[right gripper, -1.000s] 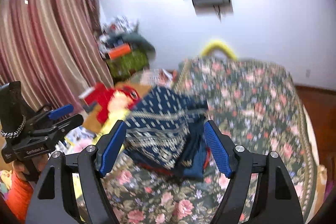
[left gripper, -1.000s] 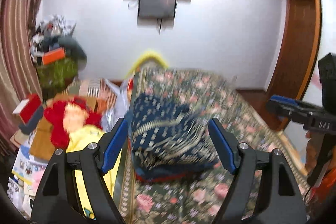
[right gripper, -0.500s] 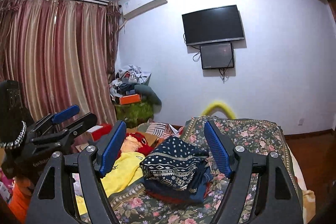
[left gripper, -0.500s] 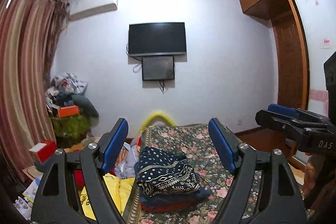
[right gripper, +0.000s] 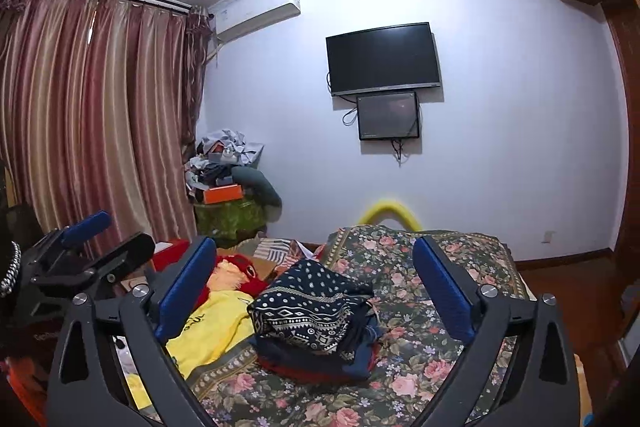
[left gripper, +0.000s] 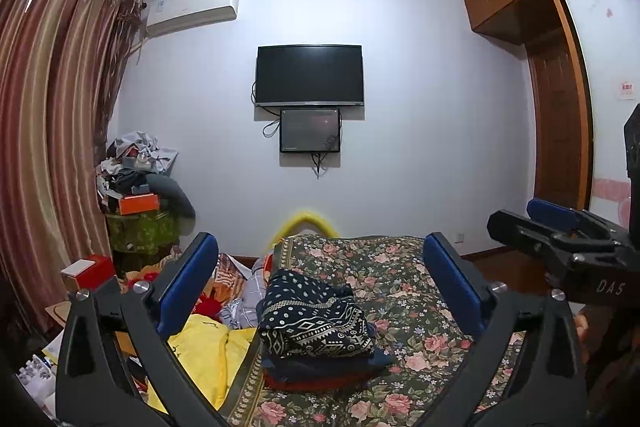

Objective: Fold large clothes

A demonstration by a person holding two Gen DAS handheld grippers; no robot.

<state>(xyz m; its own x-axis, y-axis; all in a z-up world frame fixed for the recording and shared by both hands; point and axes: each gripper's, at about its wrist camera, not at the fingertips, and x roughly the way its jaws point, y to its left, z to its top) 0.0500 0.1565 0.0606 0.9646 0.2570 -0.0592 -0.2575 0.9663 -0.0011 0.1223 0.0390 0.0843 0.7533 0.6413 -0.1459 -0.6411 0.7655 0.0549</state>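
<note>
A folded stack of clothes (left gripper: 316, 323) lies on the floral bed cover (left gripper: 404, 291), topped by a dark blue garment with white patterns over navy and red layers. My left gripper (left gripper: 319, 245) points level at it from a distance, its jaws opening with nothing between the blue pads. In the right wrist view the same stack (right gripper: 316, 311) sits ahead of my right gripper (right gripper: 315, 245), whose jaws are also opening and hold nothing. Each gripper shows at the edge of the other's view: the right one (left gripper: 560, 239) and the left one (right gripper: 88, 251).
A yellow garment (left gripper: 208, 355) and red cloth (right gripper: 236, 275) lie left of the bed. A cluttered pile on a green-draped stand (left gripper: 140, 195) fills the corner by striped curtains (right gripper: 80, 131). A TV (left gripper: 310, 75) hangs on the far wall; a wooden wardrobe (left gripper: 560, 131) stands right.
Both grippers have drawn back and lifted away from the folded stack, which now looks smaller and farther off. Both pairs of jaws stand wider apart than before.
</note>
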